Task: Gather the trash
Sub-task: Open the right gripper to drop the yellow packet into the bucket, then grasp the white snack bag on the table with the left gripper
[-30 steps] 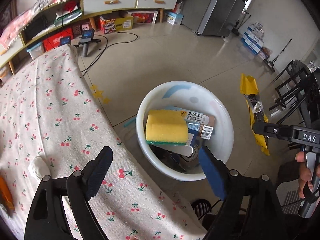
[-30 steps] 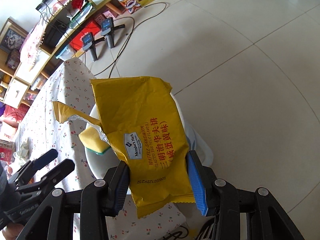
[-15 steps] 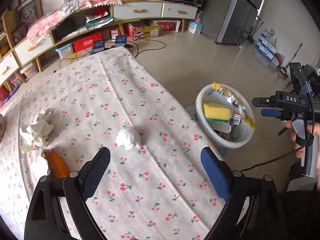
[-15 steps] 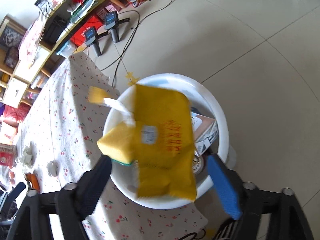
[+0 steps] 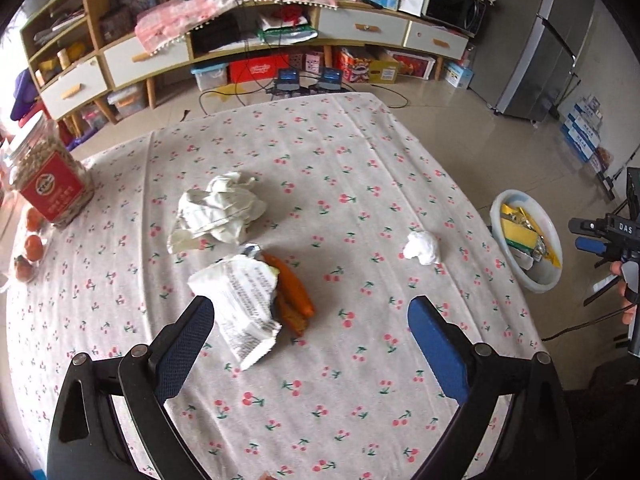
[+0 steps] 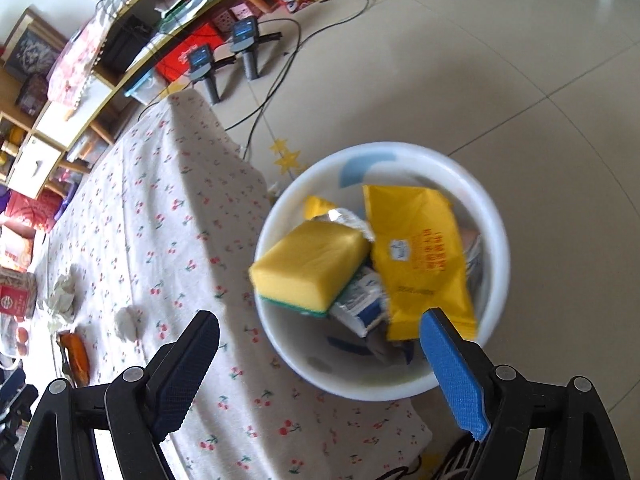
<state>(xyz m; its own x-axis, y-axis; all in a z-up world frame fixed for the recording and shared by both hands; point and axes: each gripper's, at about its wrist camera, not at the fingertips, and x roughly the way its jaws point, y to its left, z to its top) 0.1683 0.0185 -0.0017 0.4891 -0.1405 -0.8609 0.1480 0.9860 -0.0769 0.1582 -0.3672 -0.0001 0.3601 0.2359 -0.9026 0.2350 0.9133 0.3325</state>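
Observation:
My right gripper (image 6: 320,344) is open and empty above the white basin (image 6: 496,240) on the floor. A yellow snack wrapper (image 6: 416,256) lies in the basin beside a yellow sponge (image 6: 308,264). My left gripper (image 5: 310,324) is open and empty over the cherry-print table (image 5: 360,152). Between its fingers lie a white printed wrapper (image 5: 244,304) and an orange wrapper (image 5: 294,292). A crumpled white paper (image 5: 218,212) and a small tissue ball (image 5: 422,246) lie farther out. The basin (image 5: 554,236) and the right gripper (image 5: 600,236) show at the right edge.
A nut jar with a red label (image 5: 46,180) and oranges (image 5: 32,246) stand at the table's left edge. Shelves and drawers (image 5: 360,28) line the far wall. Two handheld devices (image 6: 224,60) and cables lie on the floor beyond the table.
My right gripper has opened and the yellow wrapper has dropped into the basin. My left gripper has swung away from the basin to over the table's trash.

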